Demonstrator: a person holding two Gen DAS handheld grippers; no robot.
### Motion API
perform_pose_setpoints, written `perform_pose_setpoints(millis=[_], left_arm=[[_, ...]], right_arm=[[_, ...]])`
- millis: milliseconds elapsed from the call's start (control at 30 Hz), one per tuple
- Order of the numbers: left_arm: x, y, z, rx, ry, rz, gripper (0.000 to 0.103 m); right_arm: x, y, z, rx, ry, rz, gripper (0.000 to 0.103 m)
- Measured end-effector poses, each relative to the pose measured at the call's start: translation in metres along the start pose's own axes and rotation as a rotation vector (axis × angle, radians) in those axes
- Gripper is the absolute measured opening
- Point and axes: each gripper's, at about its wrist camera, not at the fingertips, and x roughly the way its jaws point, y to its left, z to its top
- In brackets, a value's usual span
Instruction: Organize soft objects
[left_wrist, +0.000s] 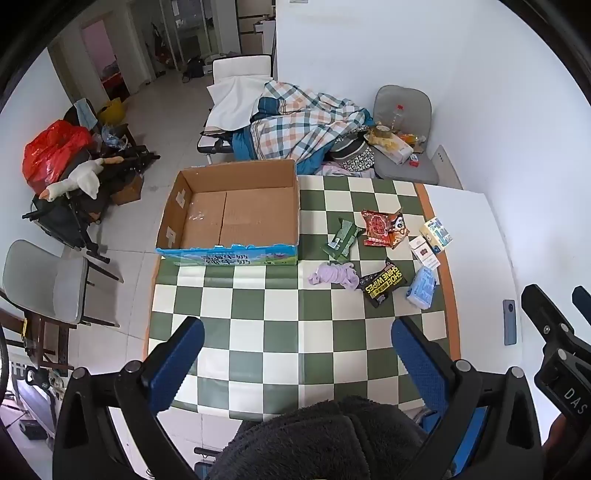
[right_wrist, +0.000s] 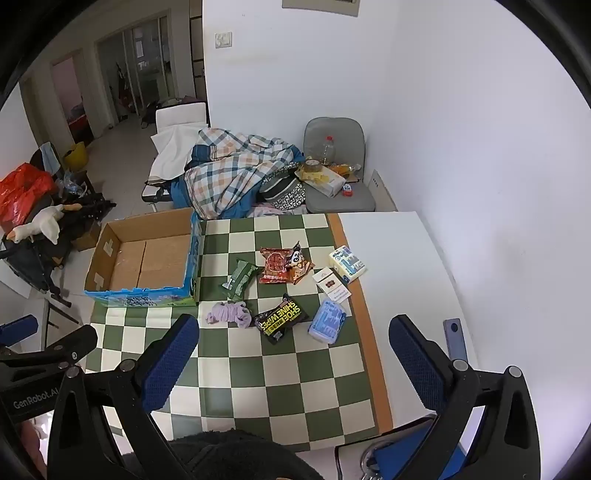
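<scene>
An open, empty cardboard box (left_wrist: 236, 218) (right_wrist: 144, 258) stands at the far left of the green-and-white checked tablecloth (left_wrist: 280, 332) (right_wrist: 258, 376). To its right lie a crumpled lilac cloth (left_wrist: 334, 276) (right_wrist: 229, 314), a green packet (left_wrist: 341, 239) (right_wrist: 240, 277), red snack packets (left_wrist: 384, 229) (right_wrist: 284, 266), a black shoe-wipes pack (left_wrist: 384, 283) (right_wrist: 281, 318) and a light blue tissue pack (left_wrist: 423, 287) (right_wrist: 328, 325). My left gripper (left_wrist: 297, 350) is open and empty above the near tablecloth. My right gripper (right_wrist: 293, 347) is open and empty, near the same spot.
Two small cartons (right_wrist: 347, 264) (right_wrist: 332, 286) lie by the orange cloth border. A phone (right_wrist: 456, 341) lies on the white table at right. Behind the table are a checked blanket pile (right_wrist: 236, 170) and a grey chair (right_wrist: 338, 184); another grey chair (left_wrist: 48, 284) stands at left.
</scene>
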Motion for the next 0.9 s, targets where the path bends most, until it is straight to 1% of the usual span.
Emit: perform_pose_setpoints(millis=[200,233,400,433,533,567,700,900], left_arm=[[-0.001,0.001,0.003,0.002,-0.003,0.0,0.103],[-0.001,0.0,0.004,0.0,-0.005,0.0,0.103],[-0.005,-0.001,0.007,0.001,-0.012,-0.004,0.103],[-0.008,-0.001,0.007,0.002,-0.014,-0.005,0.103],[-0.008,-0.001,0.008,0.002,-0.013,-0.005,0.103],[-0.008,-0.001,0.005,0.005,-0.018,-0.006,0.103],[-0.01,-0.001,0.011,0.005,-0.017,-0.008,0.103],[-0.014,0.0,0.008,0.001,-0.024,-0.007,0.103]], right_arm=[[-0.001,-0.003,-0.001,0.003,0.004,0.005,0.103],[-0.005,-0.002,-0.001,-0.003,-0.012,0.0,0.103],[-0.004,0.005,-0.004,-0.02,-0.017,0.002,0.103],[-0.011,0.003,0.002,-0.012,-0.016,0.003,0.103],[-0.008,0.003,0.003,-0.013,-0.006,0.005,0.103],[-0.011,0.001,0.003,-0.009,-0.006,0.009,0.103],[-0.008,0.002,-0.002,-0.014,-0.014,0.01,0.103],[-0.006,0.004,-0.002,-0.018,-0.012,0.013,0.103]])
